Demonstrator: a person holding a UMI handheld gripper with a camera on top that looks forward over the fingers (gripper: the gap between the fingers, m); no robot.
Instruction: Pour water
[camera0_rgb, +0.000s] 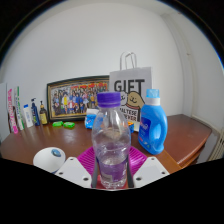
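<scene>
Bottle (112, 140), clear plastic with a purple cap and water in its lower part, stands upright between the two fingers of the gripper (112, 172), just above the wooden table (25, 145); the pink pads (88, 160) seem to press its sides, so the fingers appear clamped on it, though the contact itself is hard to make out. Because the cap looks to be on, pouring would probably call for opening it first, then a slow tilt toward a receiving vessel. A white cup-like object (49, 158) sits near the left finger and may serve, though that is uncertain. Behind the bottle stands a white paper bag (131, 85) printed "GIFT". A blue detergent jug (152, 122) is beside it; its label is unreadable. A framed group photo (77, 98) leans against the wall.
</scene>
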